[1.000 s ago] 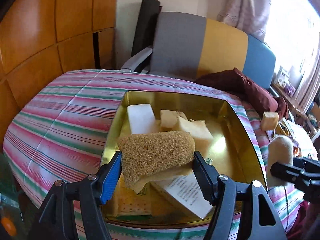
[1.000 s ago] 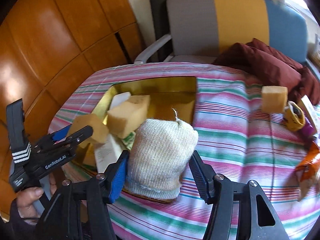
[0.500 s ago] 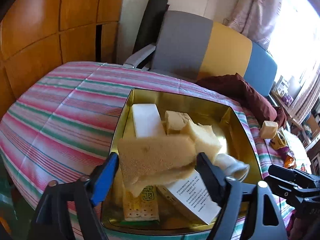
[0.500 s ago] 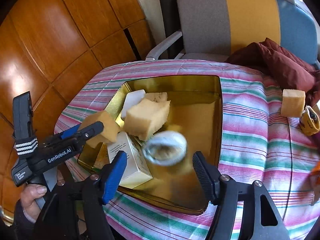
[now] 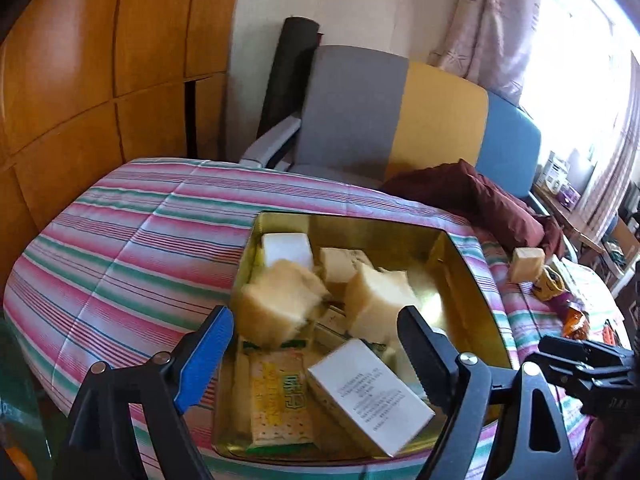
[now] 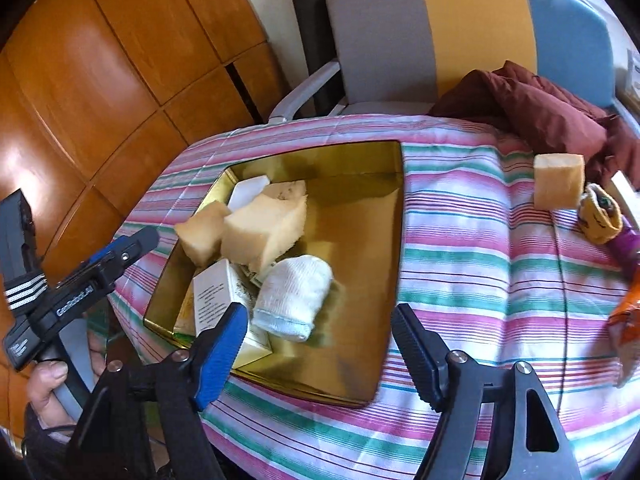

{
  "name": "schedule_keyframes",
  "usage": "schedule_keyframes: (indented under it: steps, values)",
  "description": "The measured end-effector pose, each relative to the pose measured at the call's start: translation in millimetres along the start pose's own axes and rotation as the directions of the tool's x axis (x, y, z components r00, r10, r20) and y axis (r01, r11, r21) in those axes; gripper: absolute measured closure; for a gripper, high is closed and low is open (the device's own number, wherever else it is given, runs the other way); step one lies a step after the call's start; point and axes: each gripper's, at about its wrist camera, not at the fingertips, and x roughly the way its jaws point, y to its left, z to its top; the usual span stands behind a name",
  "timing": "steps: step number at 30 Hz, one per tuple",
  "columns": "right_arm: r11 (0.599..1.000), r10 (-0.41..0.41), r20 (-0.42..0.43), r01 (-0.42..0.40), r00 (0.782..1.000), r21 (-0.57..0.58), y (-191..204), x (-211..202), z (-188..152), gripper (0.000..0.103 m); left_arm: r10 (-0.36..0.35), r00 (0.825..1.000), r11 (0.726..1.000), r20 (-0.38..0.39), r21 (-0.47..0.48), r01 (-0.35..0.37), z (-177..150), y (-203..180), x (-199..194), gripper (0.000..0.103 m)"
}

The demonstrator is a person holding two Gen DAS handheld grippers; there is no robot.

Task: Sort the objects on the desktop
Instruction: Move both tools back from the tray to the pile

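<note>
Both grippers hang with jaws spread and empty over the gold tray [image 6: 394, 184], while the loose sponge block [image 6: 559, 181] sits on the desk far right, nearer the right gripper [image 6: 320, 338] than the left gripper [image 5: 314, 338].

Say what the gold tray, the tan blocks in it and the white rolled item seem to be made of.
Gold tray: likely thin metal with a glossy gold finish, since its walls mirror the contents. Tan blocks: probably foam sponge, matte, porous and rough-cut. White rolled item: knitted fabric, maybe a sock or glove, with ribbed weave and a stitched hem.
</note>
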Motion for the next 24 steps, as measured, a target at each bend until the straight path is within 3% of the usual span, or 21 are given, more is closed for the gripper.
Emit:
schedule_keyframes:
  steps: [3, 7, 14, 20, 24]
  values:
    - [0.999, -0.043, 0.007, 0.043, 0.999, 0.010, -10.1, -9.2, -0.2, 0.025, -0.039, 0.999, 0.999, -0.022, 0.010, 0.039, -0.2, -10.2, 1.9, 0.020]
    - [0.994, -0.083, 0.025, 0.082, 0.996, 0.067, -34.9, -27.8, -1.1, 0.020, -0.088, 0.994, 0.996, -0.062, 0.015, 0.089, -2.7, -23.5, 8.6, 0.033]
    - [0.964, -0.192, 0.026, 0.183, 0.981, 0.194, -94.1, -62.5, -4.2, 0.018, -0.162, 0.981, 0.981, -0.102, 0.087, 0.171, -5.3, -57.5, 12.4, 0.033]
    - [0.899, -0.274, 0.009, 0.253, 0.962, 0.357, -167.4, -99.5, -8.7, 0.018, -0.250, 0.959, 0.941, -0.131, 0.202, 0.273, -4.2, -104.3, 8.7, 0.032]
    - [0.839, -0.362, -0.051, 0.349, 0.931, 0.416, -219.1, -121.4, -13.2, 0.018, -0.296, 0.944, 0.901, -0.148, 0.283, 0.327, -3.4, -143.4, 9.0, 0.032]
